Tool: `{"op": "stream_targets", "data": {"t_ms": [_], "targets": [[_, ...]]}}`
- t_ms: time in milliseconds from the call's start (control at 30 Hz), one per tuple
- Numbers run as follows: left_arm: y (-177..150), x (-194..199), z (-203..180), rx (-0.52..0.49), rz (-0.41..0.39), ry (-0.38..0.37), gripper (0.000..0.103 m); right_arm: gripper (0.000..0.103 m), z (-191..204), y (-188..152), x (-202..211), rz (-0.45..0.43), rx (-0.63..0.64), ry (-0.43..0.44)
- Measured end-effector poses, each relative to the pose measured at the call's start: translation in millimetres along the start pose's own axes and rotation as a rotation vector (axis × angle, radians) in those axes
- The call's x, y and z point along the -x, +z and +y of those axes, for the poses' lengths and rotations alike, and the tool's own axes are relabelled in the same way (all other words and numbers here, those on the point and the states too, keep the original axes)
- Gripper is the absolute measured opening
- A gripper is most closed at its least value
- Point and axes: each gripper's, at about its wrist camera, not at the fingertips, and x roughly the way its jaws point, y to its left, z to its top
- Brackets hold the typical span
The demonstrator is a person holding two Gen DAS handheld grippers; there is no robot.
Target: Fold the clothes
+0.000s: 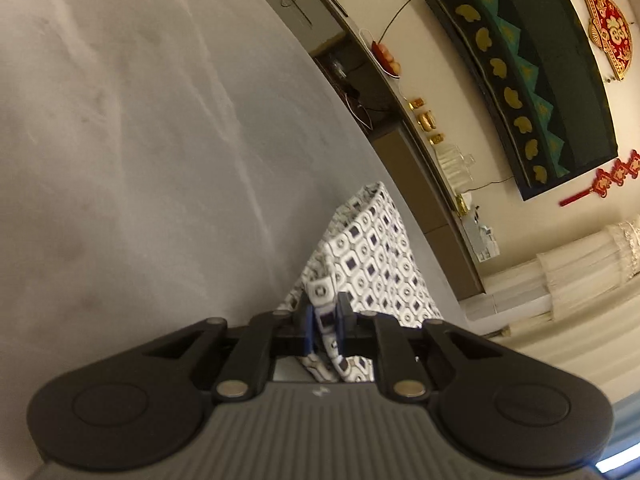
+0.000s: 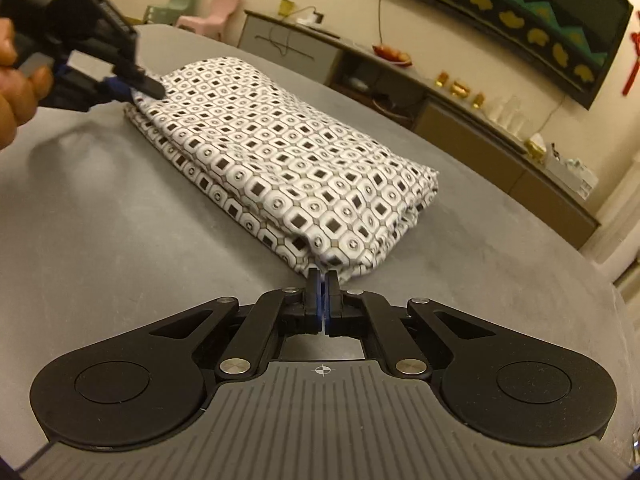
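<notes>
Cloth [image 2: 288, 160] lies folded lengthwise between both grippers: left gripper [image 1: 323, 320] pinches its far corner, right gripper [image 2: 322, 280] apparently nips the near edge.

No text could be read; the red fan ornament [image 1: 610, 34] on the wall bore only blurred gold marks.

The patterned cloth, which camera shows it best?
The right wrist view: the folded patterned cloth lies whole on the grey table. The left wrist view shows only a narrow strip pinched in the left gripper.
</notes>
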Motion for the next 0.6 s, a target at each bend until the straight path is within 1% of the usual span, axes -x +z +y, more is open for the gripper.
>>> {"op": "stream_targets", "data": {"t_ms": [67,100,167,233,300,367,433,467,500,567,600], "targets": [[0.2,2.3,-2.5,-0.015,0.009,0.001,0.013,0.000,-2.0,1.8,0.1,0.013,-0.008,0.011],[-0.5,4.6,-6.2,-0.043,0.017,0.003,0.015,0.000,-3.6,2.2,1.5,0.023,-0.018,0.017],[-3.6,14.3,-16.1,-0.139,0.033,0.019,0.015,0.000,-11.5,6.0,9.0,0.039,-0.054,0.028],[-6.3,31.3,-26.1,-0.229,-0.015,0.065,0.015,0.000,-28.7,15.1,28.8,0.003,-0.112,0.027],[-8.0,43.6,-45.0,-0.307,-0.091,0.085,0.015,0.001,-47.9,30.5,47.8,-0.067,-0.204,0.058],[-14.0,34.1,-72.2,-0.388,-0.055,0.030,0.015,0.005,-58.5,49.1,51.4,-0.112,-0.261,0.106],[-29.6,11.0,-99.8,-0.491,0.035,-0.029,0.015,0.006,-59.7,70.8,28.5,-0.092,-0.243,0.155],[-41.3,-3.3,-112.7,-0.555,0.074,-0.043,0.015,0.007,-59.8,81.3,12.5,-0.071,-0.231,0.177],[-52.2,-19.3,-122.2,-0.615,0.120,-0.045,0.016,0.008,-59.8,89.4,-8.3,-0.037,-0.220,0.191],[-71.0,-48.2,-124.5,-0.711,0.212,0.015,0.017,0.009,-62.9,100.3,-51.9,0.034,-0.206,0.201],[-75.6,-59.6,-123.4,-0.742,0.221,0.047,0.004,0.009,-67.9,100.5,-70.0,0.067,-0.216,0.212]]}}
